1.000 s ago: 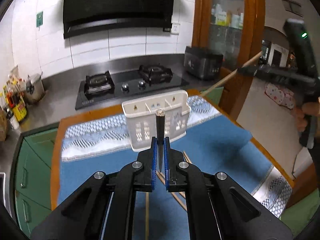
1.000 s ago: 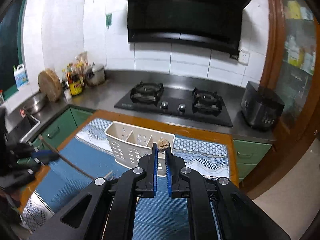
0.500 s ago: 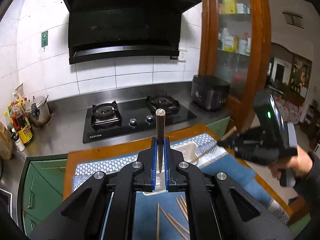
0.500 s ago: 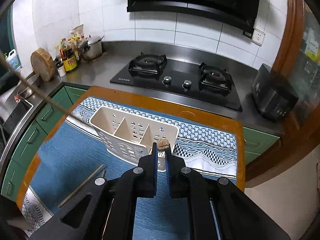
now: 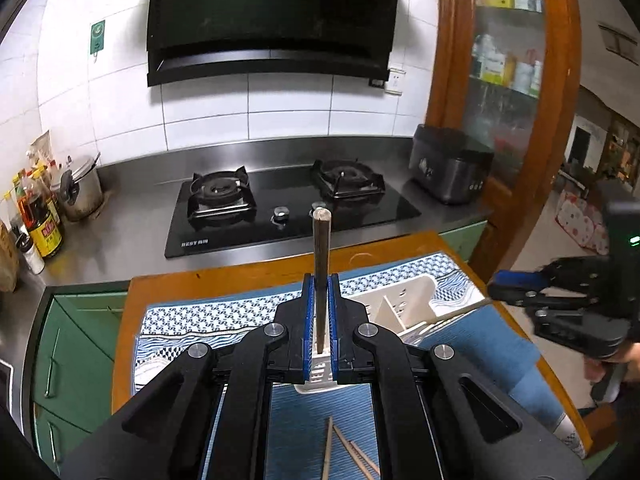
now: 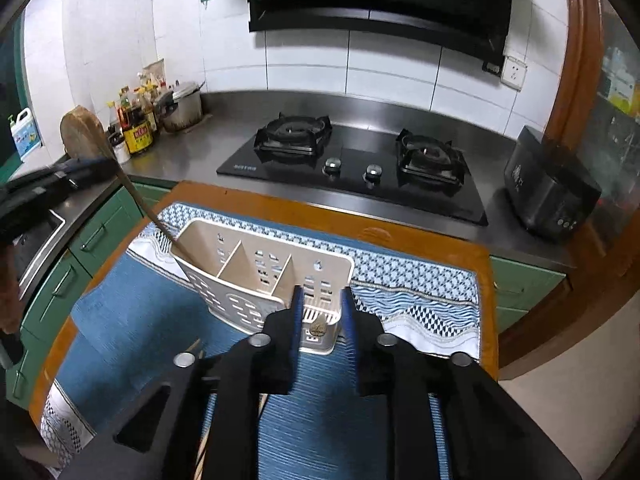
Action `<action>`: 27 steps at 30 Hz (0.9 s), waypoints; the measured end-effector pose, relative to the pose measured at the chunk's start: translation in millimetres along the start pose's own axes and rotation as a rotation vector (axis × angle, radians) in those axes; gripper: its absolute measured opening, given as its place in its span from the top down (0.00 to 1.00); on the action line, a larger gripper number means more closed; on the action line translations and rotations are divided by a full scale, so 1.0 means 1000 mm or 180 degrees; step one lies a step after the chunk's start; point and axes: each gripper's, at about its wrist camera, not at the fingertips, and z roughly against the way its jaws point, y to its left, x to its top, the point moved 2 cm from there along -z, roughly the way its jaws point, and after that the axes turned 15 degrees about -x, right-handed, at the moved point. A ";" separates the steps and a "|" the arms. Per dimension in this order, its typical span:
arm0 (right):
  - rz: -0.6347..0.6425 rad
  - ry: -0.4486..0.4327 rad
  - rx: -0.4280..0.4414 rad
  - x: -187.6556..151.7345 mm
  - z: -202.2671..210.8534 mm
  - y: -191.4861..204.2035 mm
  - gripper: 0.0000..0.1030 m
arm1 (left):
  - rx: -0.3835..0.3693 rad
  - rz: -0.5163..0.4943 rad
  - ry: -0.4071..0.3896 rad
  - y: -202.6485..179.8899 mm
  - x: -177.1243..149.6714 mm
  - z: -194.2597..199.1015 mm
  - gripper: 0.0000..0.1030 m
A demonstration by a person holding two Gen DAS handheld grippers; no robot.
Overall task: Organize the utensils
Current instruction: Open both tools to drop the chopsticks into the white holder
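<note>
Dark chopstick: a dark brown wooden chopstick (image 5: 321, 264) stands upright, clenched between the blue pads of the left claw (image 5: 320, 320); seen from the right wrist, its lower end (image 6: 160, 224) slants into the leftmost compartment of the caddy.
Caddy: a white perforated plastic utensil caddy with three compartments (image 6: 240, 280) lies right under and ahead of both claws, on the mat.
Right claw: the right claw (image 6: 320, 312) is released, its jaws spread apart just over the caddy's rightmost compartment; the end of a light wooden chopstick (image 6: 318, 328) shows between them, touching neither.
Loose chopsticks: several pale wooden chopsticks (image 5: 340, 448) lie flat on the mat below the left claw, nearer the camera than the caddy.
Mat: a blue woven cloth mat with patterned white ends (image 6: 140, 320) covers the bench.
Bench: an orange-brown wooden bench (image 6: 320, 216) carries it all; beyond it, a black two-burner gas hob (image 6: 360, 160).
</note>
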 end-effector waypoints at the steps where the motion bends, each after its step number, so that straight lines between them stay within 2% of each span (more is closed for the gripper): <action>1: -0.0004 -0.0033 -0.0017 0.000 0.003 -0.001 0.74 | -0.0008 0.0007 0.0008 0.001 -0.001 -0.002 0.95; 4: -0.0013 -0.0145 -0.0065 -0.001 0.015 -0.003 0.73 | -0.0010 0.0014 0.0015 0.002 -0.003 -0.006 0.94; 7: -0.0042 -0.0248 -0.0051 -0.010 0.033 -0.003 0.67 | -0.0026 0.0001 -0.0034 0.000 -0.001 -0.005 0.93; 10: -0.0036 -0.0339 -0.0043 -0.024 0.050 -0.002 0.67 | -0.0010 -0.0019 -0.0067 -0.003 -0.001 0.001 0.90; 16: -0.0094 -0.0420 0.0034 -0.064 0.079 0.005 0.67 | 0.0028 -0.0040 -0.0219 -0.008 -0.014 0.042 0.84; 21: -0.0111 -0.0371 0.0041 -0.113 0.090 0.025 0.67 | 0.0114 -0.0052 -0.0213 -0.011 -0.049 0.075 0.84; 27: -0.0093 -0.0153 0.0119 -0.174 0.088 0.055 0.69 | 0.0159 0.0105 -0.0047 -0.003 -0.116 0.094 0.84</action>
